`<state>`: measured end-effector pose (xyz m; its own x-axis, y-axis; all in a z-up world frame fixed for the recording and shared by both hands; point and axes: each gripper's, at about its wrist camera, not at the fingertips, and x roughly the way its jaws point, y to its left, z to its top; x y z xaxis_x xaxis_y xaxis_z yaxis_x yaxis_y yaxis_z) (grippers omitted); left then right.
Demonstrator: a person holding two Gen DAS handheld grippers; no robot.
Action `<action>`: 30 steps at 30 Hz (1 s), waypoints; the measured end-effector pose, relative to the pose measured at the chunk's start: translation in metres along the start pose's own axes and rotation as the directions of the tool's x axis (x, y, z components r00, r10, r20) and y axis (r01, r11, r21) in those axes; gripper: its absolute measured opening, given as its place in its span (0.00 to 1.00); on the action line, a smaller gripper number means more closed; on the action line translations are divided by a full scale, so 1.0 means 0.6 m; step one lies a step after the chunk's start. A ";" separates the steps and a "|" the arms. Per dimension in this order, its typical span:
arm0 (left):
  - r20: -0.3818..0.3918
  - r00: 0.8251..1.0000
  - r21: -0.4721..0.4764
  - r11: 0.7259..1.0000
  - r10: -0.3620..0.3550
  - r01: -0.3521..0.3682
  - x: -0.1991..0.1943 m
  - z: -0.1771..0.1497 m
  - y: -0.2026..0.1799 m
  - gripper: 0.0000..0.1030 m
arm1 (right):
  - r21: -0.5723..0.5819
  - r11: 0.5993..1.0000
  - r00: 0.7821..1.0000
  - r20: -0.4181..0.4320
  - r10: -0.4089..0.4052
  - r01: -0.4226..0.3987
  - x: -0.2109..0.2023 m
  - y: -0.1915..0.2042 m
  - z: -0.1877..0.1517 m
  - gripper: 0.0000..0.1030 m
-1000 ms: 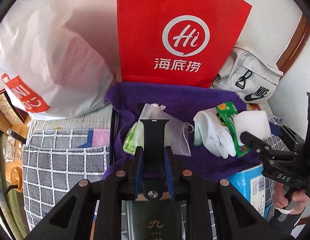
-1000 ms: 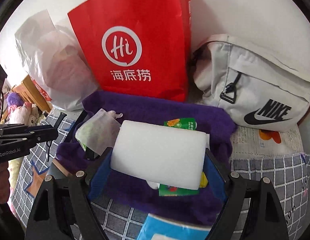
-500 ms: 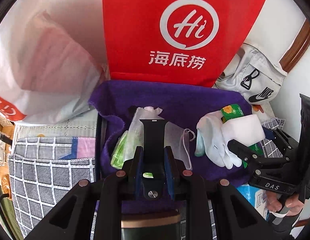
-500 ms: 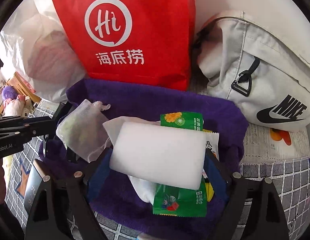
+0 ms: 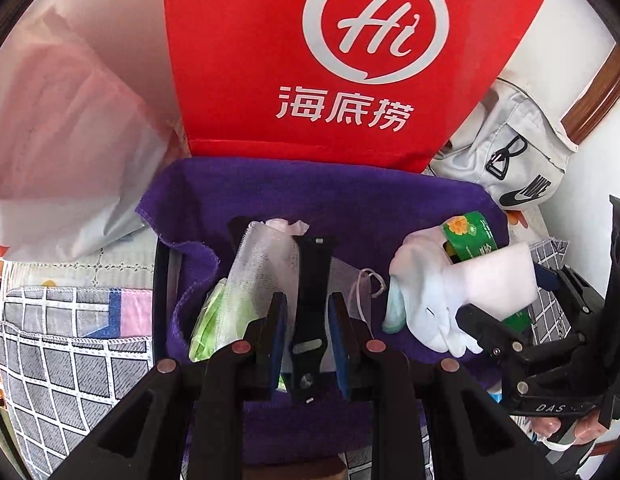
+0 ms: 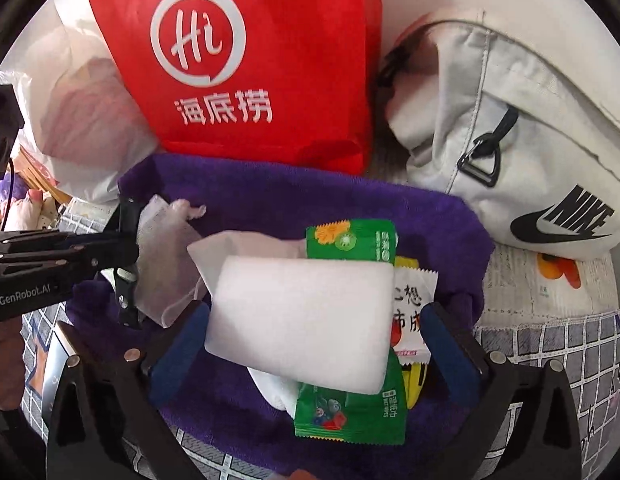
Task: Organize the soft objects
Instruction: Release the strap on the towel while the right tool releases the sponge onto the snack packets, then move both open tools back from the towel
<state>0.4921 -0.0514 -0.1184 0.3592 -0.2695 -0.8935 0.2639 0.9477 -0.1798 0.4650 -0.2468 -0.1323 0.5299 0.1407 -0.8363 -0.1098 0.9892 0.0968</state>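
Note:
A purple towel [image 5: 310, 200] lines a box holding soft things. My left gripper [image 5: 308, 320] is shut on a black strap [image 5: 312, 272], just above a mesh pouch [image 5: 254, 272] with green stuffing. Beside the pouch lies a white glove [image 5: 426, 296]. In the right wrist view a white sponge block [image 6: 302, 320] rests on the glove, a green wipes packet [image 6: 350, 240] and a white-and-red packet [image 6: 410, 304]. My right gripper [image 6: 312, 340] straddles the sponge. Its jaws are opening, and the pads stand off the sponge's ends.
A red paper bag [image 5: 330, 60] stands right behind the box. A white Nike bag [image 6: 510, 120] lies at the back right and a white plastic bag [image 5: 62, 140] at the back left. A grey checked blanket [image 5: 70, 360] covers the surface around the box.
The right jaws have spread off the sponge, which now lies on the pile. Both grippers have sunk closer to the purple towel. The left still holds the strap.

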 end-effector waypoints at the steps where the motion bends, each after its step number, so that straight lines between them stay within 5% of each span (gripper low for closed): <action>1: -0.004 1.000 -0.003 1.000 0.000 0.000 0.003 0.001 0.001 0.21 | 0.003 1.000 1.000 -0.002 -0.001 0.001 0.000 -0.002 0.000 1.00; 9: -0.030 0.999 -0.022 1.000 -0.019 0.018 0.022 0.005 0.001 0.21 | -0.013 1.000 0.999 0.041 -0.007 0.007 -0.014 0.001 0.004 1.00; 16: -0.016 0.999 -0.046 0.998 -0.046 0.046 0.013 -0.006 0.013 0.21 | -0.076 0.993 0.993 0.084 -0.085 0.091 -0.026 0.018 -0.003 1.00; 25: -0.008 1.000 -0.015 0.999 -0.029 0.029 -0.015 -0.024 0.006 0.21 | -0.019 0.999 0.992 0.117 -0.046 0.049 -0.059 0.010 -0.007 1.00; 30: 0.011 1.000 -0.006 1.000 -0.010 0.010 -0.045 -0.045 0.001 0.39 | 0.001 0.999 0.989 0.137 -0.053 0.054 -0.092 0.009 -0.013 1.00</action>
<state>0.4586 -0.0389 -0.1052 0.3662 -0.2804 -0.8873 0.2623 0.9459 -0.1907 0.4283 -0.2495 -0.0897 0.6454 0.0920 -0.7582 -0.0806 0.9954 0.0522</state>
